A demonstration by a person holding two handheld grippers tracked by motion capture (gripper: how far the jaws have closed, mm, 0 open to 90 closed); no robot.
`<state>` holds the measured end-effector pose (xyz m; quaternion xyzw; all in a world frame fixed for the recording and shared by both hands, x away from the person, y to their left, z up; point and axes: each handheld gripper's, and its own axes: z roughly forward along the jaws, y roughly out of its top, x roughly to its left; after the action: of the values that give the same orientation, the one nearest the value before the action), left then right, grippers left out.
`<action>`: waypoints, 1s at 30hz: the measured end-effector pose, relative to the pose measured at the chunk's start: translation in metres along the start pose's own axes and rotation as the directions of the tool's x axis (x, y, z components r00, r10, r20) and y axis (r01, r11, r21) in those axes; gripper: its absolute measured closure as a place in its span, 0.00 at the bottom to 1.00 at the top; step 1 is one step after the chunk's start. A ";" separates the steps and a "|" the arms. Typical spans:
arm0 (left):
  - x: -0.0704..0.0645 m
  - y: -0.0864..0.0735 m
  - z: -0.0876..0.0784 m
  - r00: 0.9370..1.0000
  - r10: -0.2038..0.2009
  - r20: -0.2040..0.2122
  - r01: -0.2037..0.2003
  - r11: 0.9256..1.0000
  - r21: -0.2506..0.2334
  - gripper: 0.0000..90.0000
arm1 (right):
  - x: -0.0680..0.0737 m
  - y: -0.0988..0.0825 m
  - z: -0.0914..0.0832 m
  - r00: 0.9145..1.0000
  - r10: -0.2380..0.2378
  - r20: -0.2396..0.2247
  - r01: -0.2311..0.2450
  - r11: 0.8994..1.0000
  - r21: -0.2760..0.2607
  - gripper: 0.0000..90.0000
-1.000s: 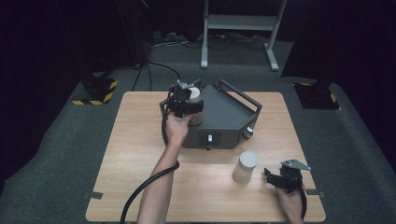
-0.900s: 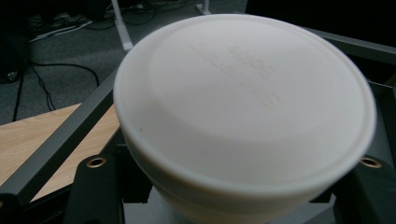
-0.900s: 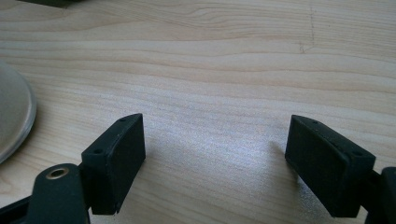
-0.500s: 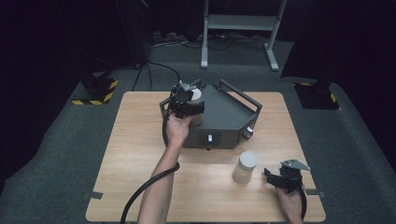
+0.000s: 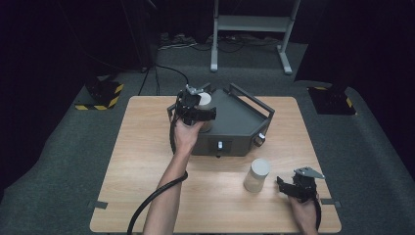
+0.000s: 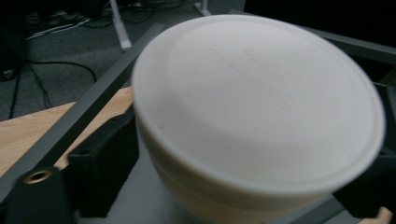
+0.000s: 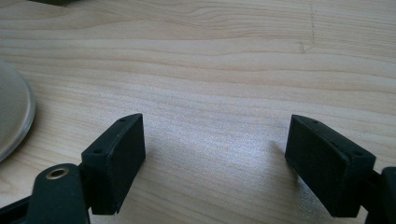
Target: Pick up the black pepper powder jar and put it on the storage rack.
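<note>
The left gripper (image 5: 198, 108), above centre in the high view, is hovering over the rear left corner of a dark grey box (image 5: 234, 122) on the wooden table (image 5: 147, 156). A white lidded jar (image 5: 204, 100) is standing upright on the box top, its long axis running vertically and its lid facing up. In the left gripper view the jar (image 6: 261, 116) is sitting between the two black jaws, which have just been opening; whether the pads are still pressing on its wall cannot be told. A second white jar (image 5: 257, 175) is standing upright on the table at lower right of centre. Just right of it, the right gripper (image 5: 293, 188) is resting near the table's front edge, jaws parted and grasping nothing (image 7: 212, 158).
</note>
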<state>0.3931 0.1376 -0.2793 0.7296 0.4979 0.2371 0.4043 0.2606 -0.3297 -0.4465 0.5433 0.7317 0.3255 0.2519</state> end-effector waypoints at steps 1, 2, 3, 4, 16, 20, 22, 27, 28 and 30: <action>0.000 0.000 -0.001 1.000 0.008 -0.004 -0.008 1.000 0.000 0.10 | 0.000 0.000 0.000 1.000 0.002 0.000 -0.002 1.000 -0.001 0.22; -0.001 0.000 -0.002 1.000 0.013 -0.007 -0.013 1.000 0.004 0.08 | 0.000 0.000 0.000 1.000 0.002 0.000 -0.002 1.000 -0.001 0.22; 0.000 0.000 -0.002 1.000 0.015 -0.005 -0.015 1.000 0.006 0.08 | 0.000 0.000 0.000 1.000 0.001 0.001 -0.001 1.000 -0.001 0.22; 0.000 -0.001 -0.003 1.000 0.015 -0.003 -0.015 1.000 0.005 0.07 | 0.000 0.000 0.000 1.000 0.001 0.001 -0.001 1.000 0.000 0.22; 0.004 -0.003 -0.021 1.000 0.017 0.007 -0.017 1.000 -0.009 0.01 | 0.001 0.000 0.000 1.000 0.000 0.002 0.000 1.000 0.001 0.22; 0.005 -0.006 -0.028 1.000 0.024 0.007 -0.024 1.000 -0.009 0.01 | 0.001 0.000 0.000 1.000 0.000 0.002 0.000 1.000 0.001 0.22; 0.004 -0.007 -0.031 0.999 0.033 0.004 -0.033 0.999 -0.010 0.01 | 0.001 0.000 0.000 1.000 0.000 0.002 0.000 1.000 0.001 0.22; 0.006 -0.012 -0.040 1.000 0.030 0.007 -0.030 0.999 -0.013 0.01 | 0.001 0.000 0.000 1.000 0.000 0.003 0.000 1.000 0.001 0.22; 0.006 -0.013 -0.041 0.999 0.033 0.006 -0.033 0.999 -0.011 0.01 | 0.001 0.000 0.000 1.000 0.000 0.003 0.000 1.000 0.001 0.22; 0.006 -0.016 -0.044 1.000 0.031 0.005 -0.031 0.999 -0.014 0.01 | 0.001 0.000 0.000 1.000 0.000 0.003 0.000 1.000 0.001 0.22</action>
<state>0.3541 0.1618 -0.2685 0.7350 0.4839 0.2448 0.4071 0.2607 -0.3289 -0.4465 0.5439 0.7315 0.3244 0.2527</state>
